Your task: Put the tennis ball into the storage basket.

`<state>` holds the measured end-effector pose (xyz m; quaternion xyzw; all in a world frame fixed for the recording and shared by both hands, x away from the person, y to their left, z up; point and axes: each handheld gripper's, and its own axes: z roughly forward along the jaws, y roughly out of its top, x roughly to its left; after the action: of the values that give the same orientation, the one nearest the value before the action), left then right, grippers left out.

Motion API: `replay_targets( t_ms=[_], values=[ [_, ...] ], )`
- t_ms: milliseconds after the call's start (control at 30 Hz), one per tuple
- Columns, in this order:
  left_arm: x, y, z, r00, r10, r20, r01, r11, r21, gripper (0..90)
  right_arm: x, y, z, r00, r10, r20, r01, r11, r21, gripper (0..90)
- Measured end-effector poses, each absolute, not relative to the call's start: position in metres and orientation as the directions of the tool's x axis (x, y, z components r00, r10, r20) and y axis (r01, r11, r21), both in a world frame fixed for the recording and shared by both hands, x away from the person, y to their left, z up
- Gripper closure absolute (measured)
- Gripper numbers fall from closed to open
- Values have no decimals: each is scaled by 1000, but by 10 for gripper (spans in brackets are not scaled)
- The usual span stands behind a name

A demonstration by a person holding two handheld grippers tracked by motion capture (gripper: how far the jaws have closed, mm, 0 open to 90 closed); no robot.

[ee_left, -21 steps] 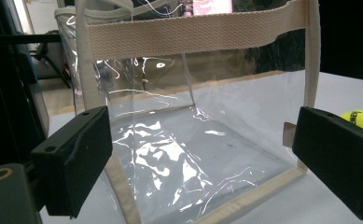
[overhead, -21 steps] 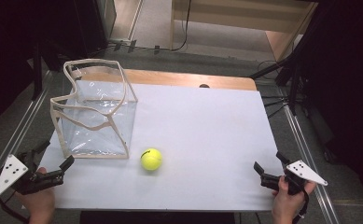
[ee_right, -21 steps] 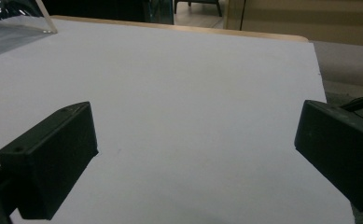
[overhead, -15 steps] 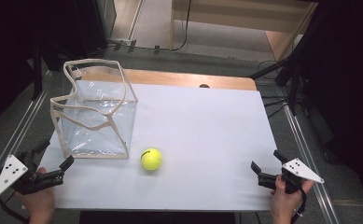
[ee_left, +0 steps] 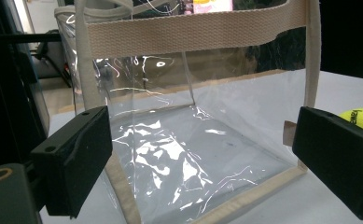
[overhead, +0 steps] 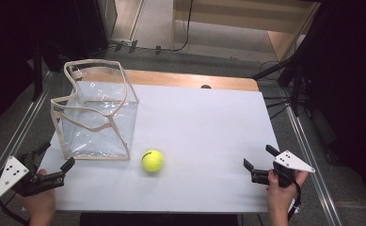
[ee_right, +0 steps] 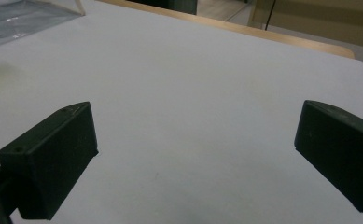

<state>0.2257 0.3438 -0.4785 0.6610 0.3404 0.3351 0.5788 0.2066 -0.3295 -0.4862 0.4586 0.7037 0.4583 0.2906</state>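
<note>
Tennis ball (overhead: 152,160) between two spread, empty grippers, nearer left gripper (overhead: 53,162) than right gripper (overhead: 257,157).

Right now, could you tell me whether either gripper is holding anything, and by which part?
Nothing is held. The left gripper and right gripper are both open, apart from the bag and ball.

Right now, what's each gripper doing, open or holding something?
Left gripper: open, holding nothing, facing the clear bag.
Right gripper: open, holding nothing.
</note>
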Motion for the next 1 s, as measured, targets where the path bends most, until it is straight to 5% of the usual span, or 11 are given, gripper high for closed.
replay_targets(
  t_ms=[1000],
  values=[
    [226, 343, -478, 544, 837, 50, 61, -99, 993, 53, 245, -275, -459, -564, 825, 15, 358, 228, 905, 0]
  ],
)
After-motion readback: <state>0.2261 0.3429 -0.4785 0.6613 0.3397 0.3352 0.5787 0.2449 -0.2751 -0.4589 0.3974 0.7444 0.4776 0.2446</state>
